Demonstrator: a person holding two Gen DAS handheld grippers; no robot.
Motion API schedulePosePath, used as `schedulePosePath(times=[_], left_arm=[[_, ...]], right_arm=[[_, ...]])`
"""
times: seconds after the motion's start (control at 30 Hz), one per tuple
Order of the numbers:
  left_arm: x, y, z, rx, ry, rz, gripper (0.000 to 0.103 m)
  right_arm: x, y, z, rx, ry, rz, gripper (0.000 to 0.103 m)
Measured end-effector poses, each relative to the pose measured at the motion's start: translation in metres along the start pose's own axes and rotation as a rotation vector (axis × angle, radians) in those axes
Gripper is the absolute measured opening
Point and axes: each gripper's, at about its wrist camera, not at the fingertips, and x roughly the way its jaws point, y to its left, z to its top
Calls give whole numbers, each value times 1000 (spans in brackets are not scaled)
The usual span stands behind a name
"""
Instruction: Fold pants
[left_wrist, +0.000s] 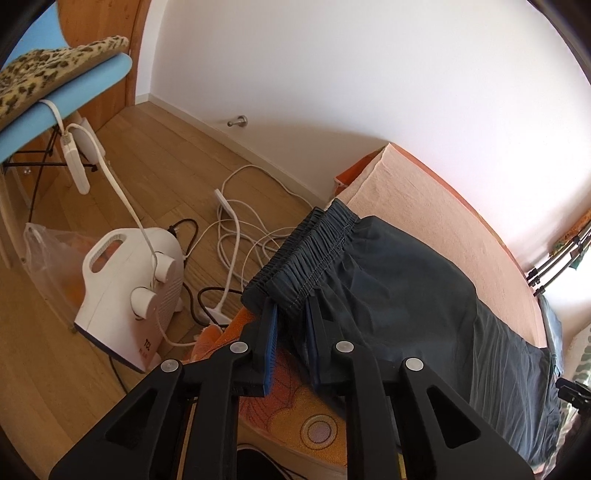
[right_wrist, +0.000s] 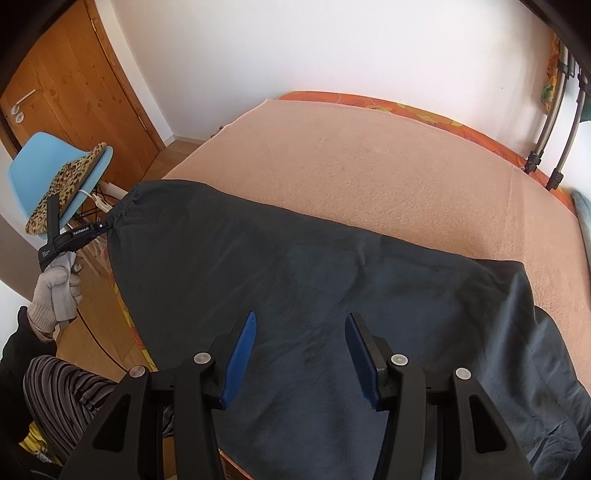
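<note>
**Left wrist view has the waistband in the tongs; the fold is barely begun**

Left wrist view puts us at the left gripper (left_wrist: 291, 325), low in the middle of the frame. Its blue pads (left_wrist: 270, 339) stand close together with the gathered elastic waistband (left_wrist: 306, 254) of the dark pants (left_wrist: 424, 306) between them. The fabric bunches there, so we judge them clamped on that corner, though the contact itself is partly hidden. Further left in the frame the waistband overhangs the bed edge above the wooden floor, where a white fan heater (left_wrist: 129, 295) and loose white cables (left_wrist: 243, 236) lie.

In the right wrist view the right gripper (right_wrist: 301, 354) hovers at lower centre with its jaws well apart and nothing between them, over the broad middle of the pants. We judge the pants laid flat, legs stacked, along the near side of the peach blanket (right_wrist: 369, 166). The cross fold is not yet made, and the right gripper has taken no hold.

Only the left view shows the pinch close up, along with the clutter on the floor. Only the right view shows the garment's full spread, the free blanket beyond it, and the gloved hand (right_wrist: 55, 291) on the left tool at the frame's left edge, beside the blue chair (right_wrist: 33, 173).
</note>
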Motion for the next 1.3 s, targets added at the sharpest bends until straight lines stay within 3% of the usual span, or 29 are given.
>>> schedulePosePath(times=[0.1,0.17,0.37,0.5,0.63,0.73,0.8,0.97,1.13,1.3], left_arm=[[0,11,2,-58,16,15,44],[6,19,6,-112,51,12,51],[35,28,14,-175,150,-46,57],[39,36,13,-223,144,-100,59],[35,34,9,-211,101,-102,53],[29,33,10,-206,67,-104,36],[23,29,13,-181,41,-106,18],[6,7,17,-63,-43,-58,15],[-18,-20,17,65,-112,-60,14],[-18,-17,14,63,-92,-76,14]], right_arm=[[0,3,1,-4,-1,6,52],[3,6,1,-7,6,14,52],[9,15,-2,-11,16,32,52],[6,15,-2,-13,12,27,52],[5,12,0,-7,10,14,52],[6,12,0,-1,11,11,52],[7,12,0,1,13,12,52],[10,10,-2,9,21,14,52],[9,7,-1,26,26,32,52],[5,11,4,16,12,44,52]])
